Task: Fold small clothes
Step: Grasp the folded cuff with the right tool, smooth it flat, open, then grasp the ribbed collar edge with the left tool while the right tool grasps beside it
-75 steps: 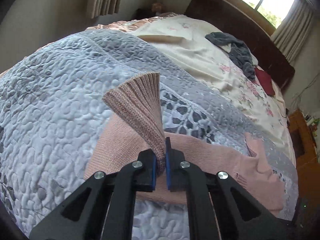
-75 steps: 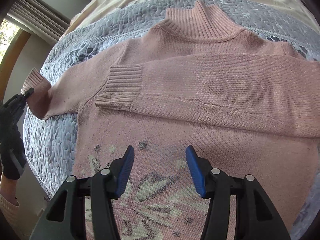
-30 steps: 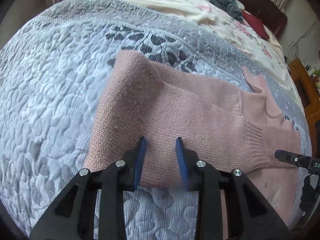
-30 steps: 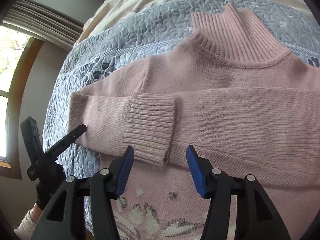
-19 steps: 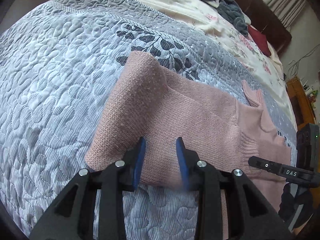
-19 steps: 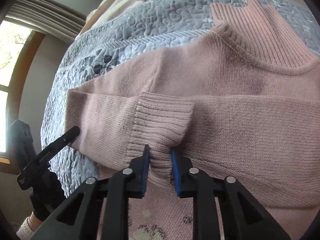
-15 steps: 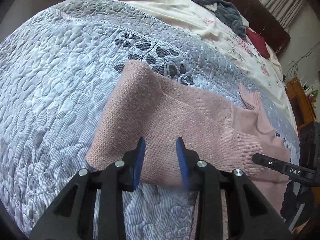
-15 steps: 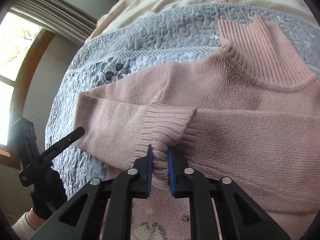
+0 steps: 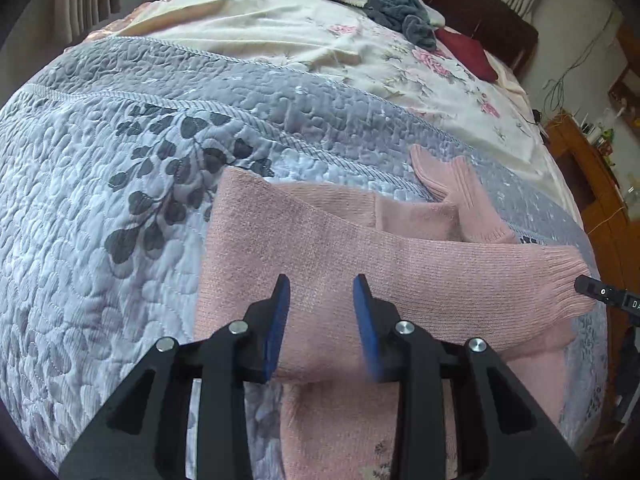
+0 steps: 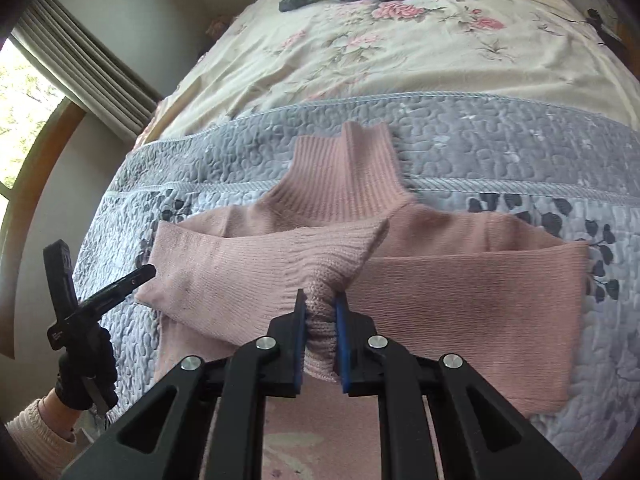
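My right claw [image 10: 320, 312] pinches the ribbed cuff [image 10: 320, 332] of the pink sweater [image 10: 460, 280] on the bed's quilt [image 10: 500, 152]; my left claw [image 9: 322, 308], at its nine o'clock, gapes wide over the sleeve.

I see a grey quilt [image 9: 100, 208] with a dark leaf pattern, spread over the near part of the bed. Beyond it lies a cream sheet [image 10: 400, 52] with pink flowers. On the far end of this sheet there is a heap of dark grey clothes [image 9: 384, 4], and just beside it a dark red cushion [image 9: 468, 52]. Behind them stands a dark wooden headboard [image 9: 480, 8]. At one side I see a window [image 10: 24, 92] with pleated curtains [image 10: 92, 76]. A wooden cabinet [image 9: 592, 184] stands beside the bed.
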`<state>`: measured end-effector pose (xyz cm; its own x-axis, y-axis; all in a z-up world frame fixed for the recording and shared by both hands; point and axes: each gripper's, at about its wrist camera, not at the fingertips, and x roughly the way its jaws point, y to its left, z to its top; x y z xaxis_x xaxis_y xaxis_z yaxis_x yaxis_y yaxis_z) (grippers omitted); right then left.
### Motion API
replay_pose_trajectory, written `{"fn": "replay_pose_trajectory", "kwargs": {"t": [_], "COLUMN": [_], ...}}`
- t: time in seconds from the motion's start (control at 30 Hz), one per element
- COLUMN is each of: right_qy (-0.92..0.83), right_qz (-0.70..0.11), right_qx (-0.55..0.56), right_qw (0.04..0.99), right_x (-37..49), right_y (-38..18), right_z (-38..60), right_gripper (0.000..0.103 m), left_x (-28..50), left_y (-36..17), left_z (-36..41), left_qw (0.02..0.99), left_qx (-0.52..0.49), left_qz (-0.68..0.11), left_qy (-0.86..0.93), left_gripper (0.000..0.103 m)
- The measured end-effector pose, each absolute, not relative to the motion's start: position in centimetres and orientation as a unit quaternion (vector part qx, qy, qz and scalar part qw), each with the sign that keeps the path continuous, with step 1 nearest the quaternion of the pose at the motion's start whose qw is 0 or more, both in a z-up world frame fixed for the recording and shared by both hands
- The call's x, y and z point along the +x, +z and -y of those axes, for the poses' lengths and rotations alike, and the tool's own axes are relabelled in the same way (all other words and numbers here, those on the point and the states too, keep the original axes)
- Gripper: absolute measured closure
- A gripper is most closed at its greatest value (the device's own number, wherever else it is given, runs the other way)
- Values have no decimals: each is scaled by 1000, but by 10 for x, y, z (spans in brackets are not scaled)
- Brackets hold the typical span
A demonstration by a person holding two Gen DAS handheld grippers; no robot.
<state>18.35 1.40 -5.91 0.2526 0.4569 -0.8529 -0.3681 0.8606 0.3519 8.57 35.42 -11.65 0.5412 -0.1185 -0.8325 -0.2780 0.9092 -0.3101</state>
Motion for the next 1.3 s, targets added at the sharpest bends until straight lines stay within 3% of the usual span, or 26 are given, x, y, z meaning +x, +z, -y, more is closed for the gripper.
{"fn": "replay_pose_trajectory", "kwargs": {"t": [0.27,0.57,0.7,0.83,1.13,1.3], "right_qy": [187,144,133,171,166,182], "right_qz": [-568,-619,-594,-569,-614,-619], "right_qx": [61,23,1,9,20,5], "right_qw": [799,772,793,804,771,764], "right_x": [193,198,193,190,197,203], "right_y": [-81,-145,-124,-101,-150,-141], "right_z": [62,74,75,67,67,61], "right_gripper": [90,87,77,77,80,79], "left_x": [111,123,124,130,144,146], "left_y": [-134,-159,-144,-123,-164,-156], "left_z": [-301,-285,-285,-271,-252,-253], "left_qw": [848,834,836,851,824,825], "left_qx": [-174,-145,-157,-143,-108,-103], "left_qz": [-501,-532,-525,-505,-555,-555], "left_qy": [7,16,15,4,-4,-15], "left_gripper": [70,69,68,63,63,61]}}
